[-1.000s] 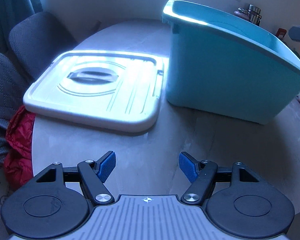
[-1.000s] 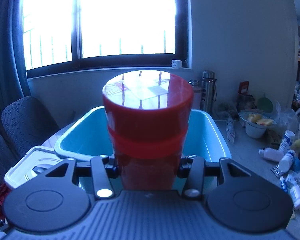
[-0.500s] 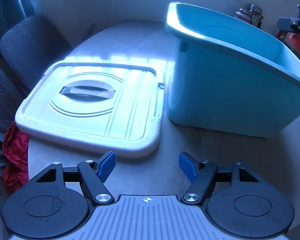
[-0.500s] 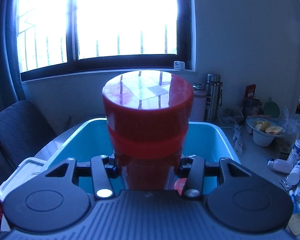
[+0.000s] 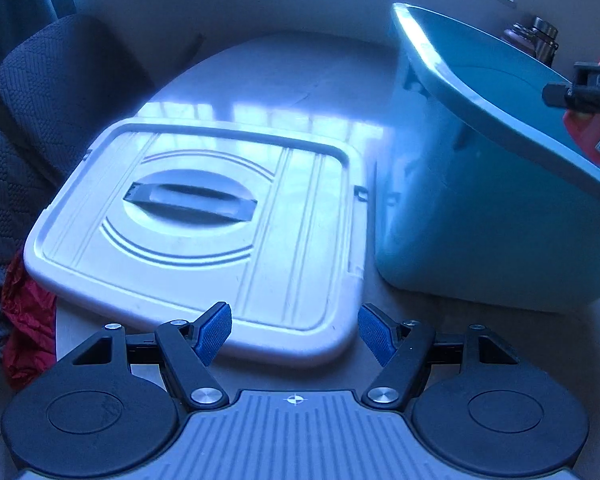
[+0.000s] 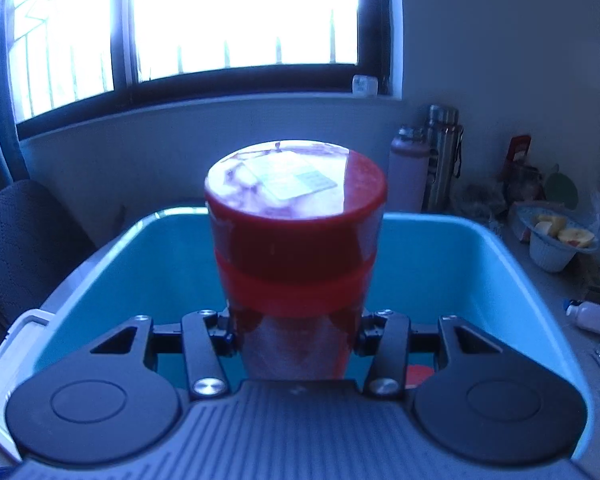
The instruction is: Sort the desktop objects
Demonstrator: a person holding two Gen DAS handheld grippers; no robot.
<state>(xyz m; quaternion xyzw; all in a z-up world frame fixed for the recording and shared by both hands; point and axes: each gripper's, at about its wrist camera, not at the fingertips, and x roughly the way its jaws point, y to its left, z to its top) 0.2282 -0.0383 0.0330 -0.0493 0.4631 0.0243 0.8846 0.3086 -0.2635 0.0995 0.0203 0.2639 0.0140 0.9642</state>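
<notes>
My right gripper [image 6: 294, 334] is shut on a red canister [image 6: 296, 232] with a labelled lid, holding it upright over the open teal bin [image 6: 440, 256]. A small red thing [image 6: 420, 372] lies on the bin's floor. In the left wrist view the teal bin [image 5: 480, 216] stands at the right, and the right gripper [image 5: 588, 92] with the red canister [image 5: 592, 136] shows above its rim. My left gripper [image 5: 294, 332] is open and empty, low over the near edge of the white bin lid [image 5: 196, 232], which lies flat on the table left of the bin.
Bottles [image 6: 588, 316], a bowl of fruit [image 6: 552, 244] and flasks [image 6: 440, 156] crowd the table right of the bin. A dark chair [image 5: 60, 92] and red cloth [image 5: 28, 312] are at the left table edge. A wall and window lie behind.
My left gripper has moved forward and left toward the white lid. My right gripper has carried the red canister forward and lower over the teal bin.
</notes>
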